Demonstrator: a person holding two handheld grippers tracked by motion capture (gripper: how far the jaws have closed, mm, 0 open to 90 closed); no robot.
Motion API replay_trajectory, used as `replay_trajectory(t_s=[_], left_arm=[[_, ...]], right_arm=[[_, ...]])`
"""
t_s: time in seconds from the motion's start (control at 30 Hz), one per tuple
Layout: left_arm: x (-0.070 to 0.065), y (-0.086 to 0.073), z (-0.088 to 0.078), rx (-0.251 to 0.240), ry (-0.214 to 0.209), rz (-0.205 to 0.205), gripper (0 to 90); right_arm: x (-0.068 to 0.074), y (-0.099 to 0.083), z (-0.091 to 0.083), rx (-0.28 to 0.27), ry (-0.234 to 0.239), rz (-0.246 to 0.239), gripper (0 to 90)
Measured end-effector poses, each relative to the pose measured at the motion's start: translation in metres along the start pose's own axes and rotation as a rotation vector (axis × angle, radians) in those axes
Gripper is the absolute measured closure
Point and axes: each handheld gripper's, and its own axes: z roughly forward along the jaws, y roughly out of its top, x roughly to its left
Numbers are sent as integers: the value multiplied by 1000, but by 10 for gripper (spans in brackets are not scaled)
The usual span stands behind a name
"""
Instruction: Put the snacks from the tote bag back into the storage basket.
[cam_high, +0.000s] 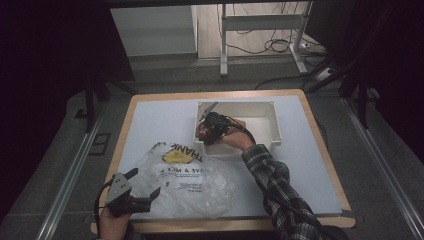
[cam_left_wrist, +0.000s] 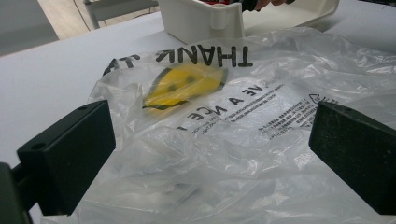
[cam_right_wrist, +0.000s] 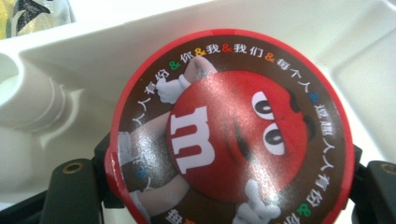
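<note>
**Candy tub gripped inside white bin**

Your right gripper (cam_high: 206, 131) had its jaws clamped on a round red candy tub (cam_right_wrist: 231, 130), held within the white bin (cam_high: 270, 125). Your left gripper (cam_high: 145, 185) stood wide open, holding nothing, with the clear plastic bag (cam_left_wrist: 224, 140) spread just ahead between its jaws.

The round candy tin (cam_right_wrist: 229, 130) has a glossy printed lid with a faint shimmer and a smooth red rim. The white bin (cam_high: 272, 120) around it looks like smooth moulded plastic with a soft sheen. The bag (cam_left_wrist: 243, 140) is thin clear plastic film, crinkled and shiny, printed in black and yellow. The bench (cam_high: 150, 120) has a matt pale top edged in wood. The jaws are matt black.
</note>
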Motion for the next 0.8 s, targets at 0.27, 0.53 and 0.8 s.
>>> replay_trajectory(t_s=[0.27, 0.53, 0.8], left_arm=[[0, 0, 0, 0, 0, 0, 4], [0, 0, 0, 1, 0, 3, 4], [0, 0, 0, 1, 0, 2, 4]], right_arm=[[-1, 0, 1, -6, 4, -8, 257], [-3, -2, 1, -22, 7, -17, 257], [-6, -6, 3, -39, 22, 13, 248]])
